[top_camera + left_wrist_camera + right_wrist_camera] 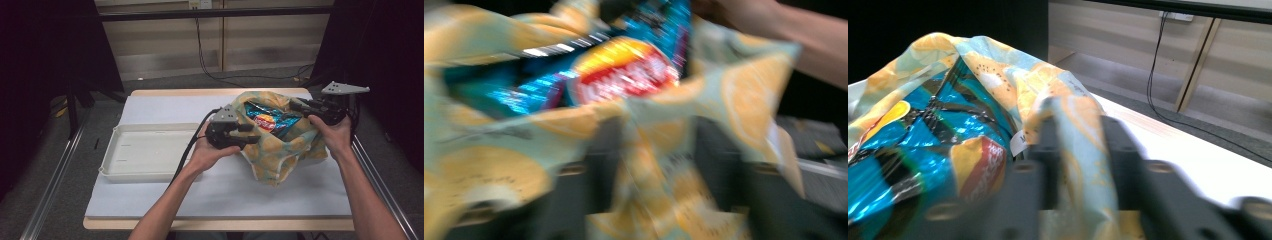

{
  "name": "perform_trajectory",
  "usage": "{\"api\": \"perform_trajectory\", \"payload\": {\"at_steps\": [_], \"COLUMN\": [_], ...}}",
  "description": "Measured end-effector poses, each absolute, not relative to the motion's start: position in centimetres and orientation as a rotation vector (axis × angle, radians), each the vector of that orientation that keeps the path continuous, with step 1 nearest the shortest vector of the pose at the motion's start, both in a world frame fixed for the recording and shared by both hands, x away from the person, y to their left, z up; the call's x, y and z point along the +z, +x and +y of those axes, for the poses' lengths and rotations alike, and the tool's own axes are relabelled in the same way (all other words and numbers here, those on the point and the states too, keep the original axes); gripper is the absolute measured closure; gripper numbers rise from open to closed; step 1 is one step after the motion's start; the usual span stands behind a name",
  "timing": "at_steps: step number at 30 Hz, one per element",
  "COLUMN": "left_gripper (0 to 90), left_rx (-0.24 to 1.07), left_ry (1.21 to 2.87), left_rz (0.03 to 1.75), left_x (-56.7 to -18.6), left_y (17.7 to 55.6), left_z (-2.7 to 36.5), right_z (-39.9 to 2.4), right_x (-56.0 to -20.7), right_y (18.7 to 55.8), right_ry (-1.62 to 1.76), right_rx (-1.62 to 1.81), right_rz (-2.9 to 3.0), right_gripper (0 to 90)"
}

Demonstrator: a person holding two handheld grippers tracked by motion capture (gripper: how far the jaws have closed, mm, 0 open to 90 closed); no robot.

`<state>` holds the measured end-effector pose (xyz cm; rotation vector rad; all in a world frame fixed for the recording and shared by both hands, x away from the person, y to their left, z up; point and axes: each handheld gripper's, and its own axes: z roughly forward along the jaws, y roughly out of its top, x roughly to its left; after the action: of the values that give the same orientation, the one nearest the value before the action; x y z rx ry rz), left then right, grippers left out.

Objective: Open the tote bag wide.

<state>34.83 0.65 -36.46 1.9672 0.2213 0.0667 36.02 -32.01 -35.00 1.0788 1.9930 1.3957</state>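
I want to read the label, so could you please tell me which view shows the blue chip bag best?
The high view: the blue chip bag sits sharp inside the open fabric bag, logo facing up. The left gripper view shows the logo closer but badly blurred. The right gripper view shows it crumpled at the left edge, logo partly hidden.

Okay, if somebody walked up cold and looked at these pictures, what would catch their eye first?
Probably the orange-patterned cloth bag on the table's right half, held open by both grippers, with a shiny blue chip bag showing inside. The right gripper pinches a fold of the bag's rim; the left gripper holds the near rim. After that, the white tray at the left.
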Motion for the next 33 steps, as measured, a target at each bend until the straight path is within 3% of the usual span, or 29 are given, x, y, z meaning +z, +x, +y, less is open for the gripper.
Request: {"api": "perform_trajectory", "payload": {"at_steps": [1,2,5,10,16,18,23,27,29,31,33], "left_gripper": [70.0,74.2,90.0,90.0,74.7,72.5,56.2,33.7,33.4,38.6,56.0], "left_rx": [0.062,0.039,0.024,0.023,0.021,0.034,0.099,0.088,0.081,0.054,0.017], "left_ry": [1.976,1.985,2.026,2.02,1.947,1.922,1.933,1.939,1.932,1.95,1.952], "left_rz": [0.202,0.169,0.137,0.166,0.191,0.247,0.332,0.402,0.403,0.386,0.352], "left_x": [-36.5,-36.6,-37.4,-38.1,-36.6,-36.9,-38.2,-39.2,-39.4,-39.5,-39.7], "left_y": [34.7,34.4,33.7,33.6,34.4,34.9,35.6,36.3,36.5,36.4,36.3], "left_z": [0.6,0.6,0.4,0.2,0.9,1.3,1.8,1.8,1.7,1.5,1.4], "right_z": [-32.1,-32.2,-32.5,-32.7,-32.4,-32.6,-33.3,-33.5,-33.5,-33.3,-33.3], "right_x": [-35.0,-35.1,-35.2,-35.6,-36.6,-37.2,-38.7,-39.0,-39.0,-39.1,-39.1], "right_y": [36.2,36.3,36.8,37.4,37.3,37.6,37.9,37.9,37.9,37.8,37.6], "right_ry": [1.083,1.093,1.106,1.11,1.107,1.144,1.193,1.204,1.203,1.201,1.193], "right_rx": [1.388,1.384,1.37,1.353,1.331,1.239,1.228,1.234,1.22,1.219,1.233], "right_rz": [1.989,1.984,1.981,1.984,2.0,2.008,2.02,2.016,2.013,2.014,2.019], "right_gripper": [86.4,89.6,90.0,90.0,90.0,90.0,90.0,90.0,90.0,89.9,87.5]}}
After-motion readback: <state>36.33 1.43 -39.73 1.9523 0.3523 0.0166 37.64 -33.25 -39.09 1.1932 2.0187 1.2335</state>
